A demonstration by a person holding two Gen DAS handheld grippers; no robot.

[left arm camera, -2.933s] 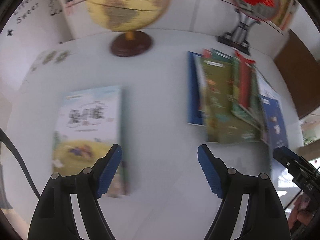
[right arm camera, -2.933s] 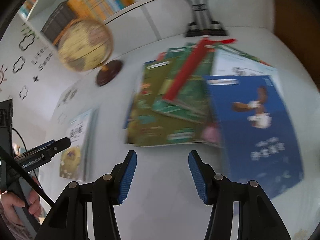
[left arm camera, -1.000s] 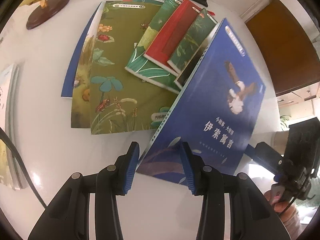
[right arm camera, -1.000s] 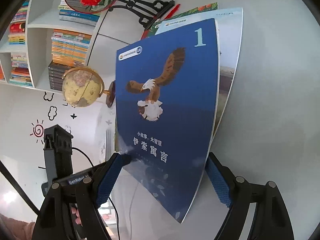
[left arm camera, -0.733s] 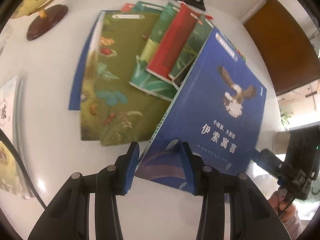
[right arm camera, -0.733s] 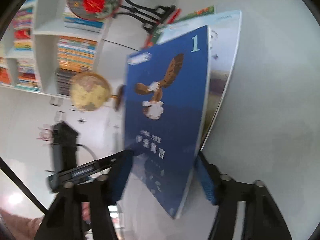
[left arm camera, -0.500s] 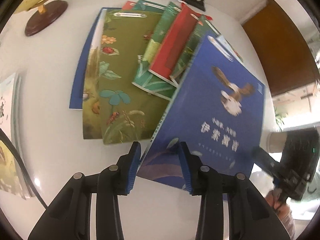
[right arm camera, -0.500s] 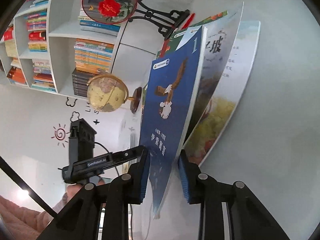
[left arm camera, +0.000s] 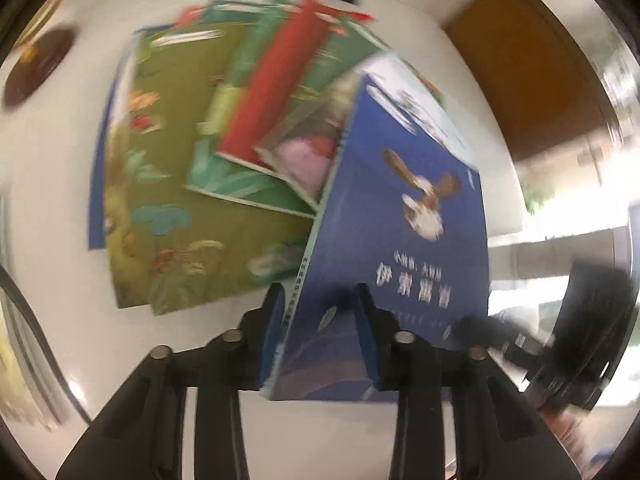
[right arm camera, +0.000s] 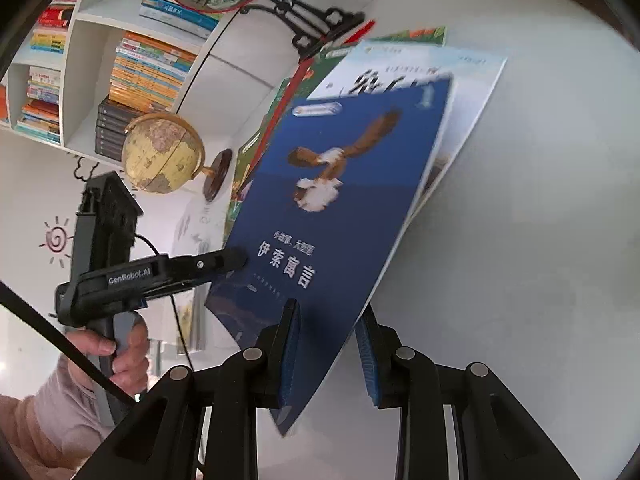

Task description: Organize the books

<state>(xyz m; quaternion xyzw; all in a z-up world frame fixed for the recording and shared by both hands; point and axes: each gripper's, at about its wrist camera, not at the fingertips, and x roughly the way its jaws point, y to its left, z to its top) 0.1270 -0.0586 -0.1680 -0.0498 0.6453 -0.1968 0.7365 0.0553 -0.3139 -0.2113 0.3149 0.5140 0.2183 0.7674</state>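
Right wrist view shows my right gripper (right arm camera: pixel 326 354) clamped on the bottom edge of the blue book (right arm camera: pixel 344 184), lifted off the pile beside the globe (right arm camera: pixel 162 152). My left gripper (left arm camera: pixel 318 338) has just been closing its jaws on the spine corner of the same book (left arm camera: pixel 404 240). My worry: with two grips, uneven pulling could bend the cover or drag the pale book (right arm camera: pixel 460 80) lying underneath along.
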